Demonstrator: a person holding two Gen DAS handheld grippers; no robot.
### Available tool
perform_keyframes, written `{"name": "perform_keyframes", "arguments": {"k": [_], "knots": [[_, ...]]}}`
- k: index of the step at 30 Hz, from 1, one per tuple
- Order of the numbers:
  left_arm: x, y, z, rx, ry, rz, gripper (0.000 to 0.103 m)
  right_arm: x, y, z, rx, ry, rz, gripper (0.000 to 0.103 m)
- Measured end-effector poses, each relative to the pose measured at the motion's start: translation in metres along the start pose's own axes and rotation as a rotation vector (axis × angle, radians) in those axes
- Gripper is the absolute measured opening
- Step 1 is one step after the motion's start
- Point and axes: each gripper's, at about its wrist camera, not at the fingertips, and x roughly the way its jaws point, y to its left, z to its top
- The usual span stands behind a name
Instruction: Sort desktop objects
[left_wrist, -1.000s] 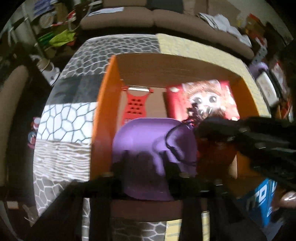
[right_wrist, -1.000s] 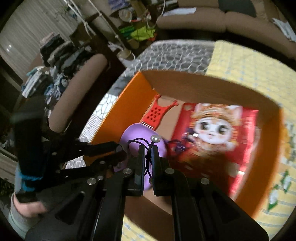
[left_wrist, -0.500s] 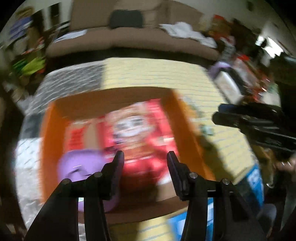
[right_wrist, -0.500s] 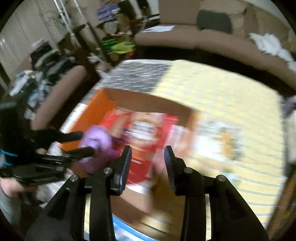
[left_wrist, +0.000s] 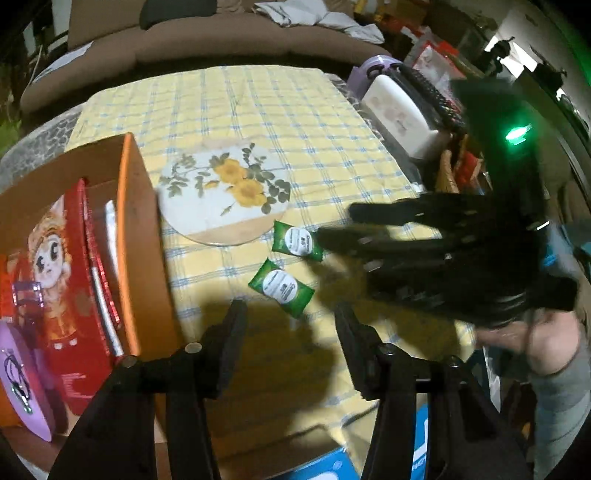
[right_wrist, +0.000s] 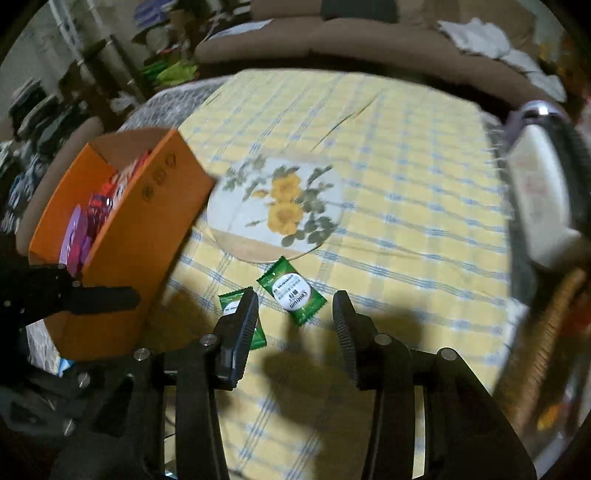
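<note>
Two green wipe packets lie on the yellow checked cloth: one (left_wrist: 281, 288) (right_wrist: 236, 314) nearer the box, one (left_wrist: 297, 241) (right_wrist: 293, 290) beside it. My left gripper (left_wrist: 290, 317) is open and empty just short of the nearer packet. My right gripper (right_wrist: 295, 306) is open and empty above the packets; in the left wrist view it (left_wrist: 334, 223) reaches in from the right. The orange box (left_wrist: 142, 236) (right_wrist: 140, 229) at the left holds a red cat-print pack (left_wrist: 55, 258) and a purple lid (left_wrist: 18, 384).
A round floral mat (left_wrist: 225, 195) (right_wrist: 277, 206) lies beyond the packets. A white case (left_wrist: 400, 110) (right_wrist: 539, 199) with a black keyboard sits at the table's right edge. A brown sofa (left_wrist: 221, 40) stands behind. A blue box (left_wrist: 325, 465) is at the front edge.
Both grippers have left the orange box and swung right over the cloth. The right gripper, shut on a black cord a second ago, is open. The purple lid stays in the box.
</note>
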Motion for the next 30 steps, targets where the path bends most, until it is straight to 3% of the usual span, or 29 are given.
{"name": "perform_keyframes", "arguments": {"k": [6, 10, 11, 15, 16, 20, 30], "knots": [[-0.002, 0.011, 0.006, -0.033, -0.001, 0.028, 0.057, 0.044, 0.007, 0.006, -0.118, 0.052, 0.068, 0.040], [-0.003, 0.019, 0.008, -0.073, -0.010, 0.022, 0.059, 0.057, 0.017, 0.005, -0.210, 0.068, 0.016, 0.038], [-0.001, 0.020, 0.009, -0.072, -0.009, 0.025, 0.059, 0.057, 0.018, 0.004, -0.222, 0.070, 0.005, 0.032], [0.005, 0.012, 0.013, -0.066, -0.008, 0.043, 0.059, 0.041, 0.001, -0.003, -0.125, 0.060, 0.017, 0.027], [0.009, 0.006, 0.013, -0.054, -0.004, 0.051, 0.064, 0.034, -0.005, -0.007, -0.092, 0.043, 0.026, 0.027], [0.028, -0.018, 0.012, 0.017, 0.004, 0.151, 0.070, -0.003, -0.036, -0.028, 0.074, -0.025, 0.041, 0.027], [0.091, -0.019, 0.014, -0.160, 0.062, 0.204, 0.068, -0.059, -0.063, -0.053, 0.155, -0.092, 0.035, 0.027]]}}
